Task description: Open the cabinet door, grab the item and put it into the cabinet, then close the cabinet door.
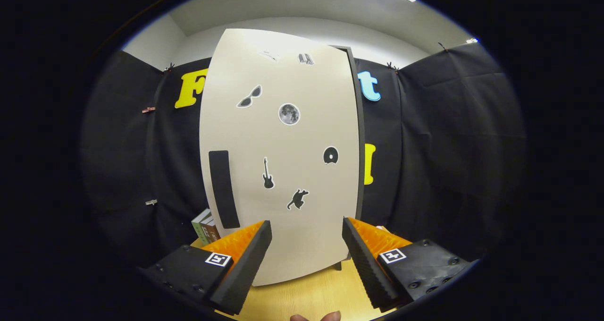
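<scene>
My gripper has its fingers spread wide apart with nothing between them. Beyond them, in the centre of the frame, stands the cabinet door, cream-coloured and shut, dotted with stickers: sunglasses, a moon, a guitar, a cat. Its dark upright handle sits at the door's left edge. Lower left, just beside the cabinet, some books stand on the wooden table. At the bottom centre, fingertips of a hand peek in.

I saw a wooden table carrying the cabinet, with books just beside it.
</scene>
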Demonstrator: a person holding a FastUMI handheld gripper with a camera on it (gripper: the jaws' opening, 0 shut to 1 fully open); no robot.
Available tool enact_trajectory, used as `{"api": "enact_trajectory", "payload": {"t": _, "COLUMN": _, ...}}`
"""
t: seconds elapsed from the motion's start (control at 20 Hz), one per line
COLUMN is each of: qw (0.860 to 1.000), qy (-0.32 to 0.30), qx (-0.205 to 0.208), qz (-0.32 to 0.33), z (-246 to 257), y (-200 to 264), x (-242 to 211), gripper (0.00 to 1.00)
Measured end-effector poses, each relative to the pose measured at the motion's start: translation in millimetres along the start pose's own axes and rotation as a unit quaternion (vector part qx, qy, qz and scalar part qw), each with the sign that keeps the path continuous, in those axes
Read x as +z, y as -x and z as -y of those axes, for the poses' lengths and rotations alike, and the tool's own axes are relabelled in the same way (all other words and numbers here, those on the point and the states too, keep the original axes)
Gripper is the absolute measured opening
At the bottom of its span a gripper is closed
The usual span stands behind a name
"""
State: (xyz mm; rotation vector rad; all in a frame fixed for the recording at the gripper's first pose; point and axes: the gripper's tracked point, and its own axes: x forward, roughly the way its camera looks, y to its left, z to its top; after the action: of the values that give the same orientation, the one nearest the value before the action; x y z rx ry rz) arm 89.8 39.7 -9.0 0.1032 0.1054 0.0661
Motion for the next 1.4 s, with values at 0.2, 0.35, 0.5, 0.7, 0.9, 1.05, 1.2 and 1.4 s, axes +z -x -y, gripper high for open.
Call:
{"api": "enact_trajectory", "payload": {"t": 0.2, "qw": 1.000, "qy": -0.001, "qx": 0.000, "qz": -0.003, "z": 0, "y": -1, "x": -2, "gripper": 0.98}}
{"api": "enact_trajectory", "payload": {"t": 0.35, "qw": 1.000, "qy": 0.001, "qx": 0.001, "qz": -0.006, "z": -1, "y": -2, "x": -5, "gripper": 0.98}}
{"api": "enact_trajectory", "payload": {"t": 0.5, "qw": 1.000, "qy": 0.003, "qx": 0.002, "qz": -0.005, "z": -1, "y": -3, "x": -6, "gripper": 0.98}}
{"api": "enact_trajectory", "payload": {"t": 0.7, "qw": 1.000, "qy": 0.001, "qx": 0.002, "qz": -0.007, "z": 1, "y": -4, "x": -6, "gripper": 0.98}}
{"api": "enact_trajectory", "payload": {"t": 0.9, "qw": 1.000, "qy": 0.002, "qx": 0.003, "qz": -0.010, "z": 2, "y": -5, "x": -10, "gripper": 0.98}}
{"api": "enact_trajectory", "payload": {"t": 1.05, "qw": 1.000, "qy": 0.004, "qx": 0.003, "qz": -0.011, "z": 2, "y": -6, "x": -11, "gripper": 0.98}}
{"api": "enact_trajectory", "payload": {"t": 1.2, "qw": 1.000, "qy": 0.006, "qx": 0.003, "qz": -0.011, "z": 4, "y": -6, "x": -12, "gripper": 0.98}}
{"api": "enact_trajectory", "payload": {"t": 1.4, "qw": 1.000, "qy": 0.004, "qx": 0.004, "qz": -0.010, "z": 3, "y": -6, "x": -12, "gripper": 0.98}}
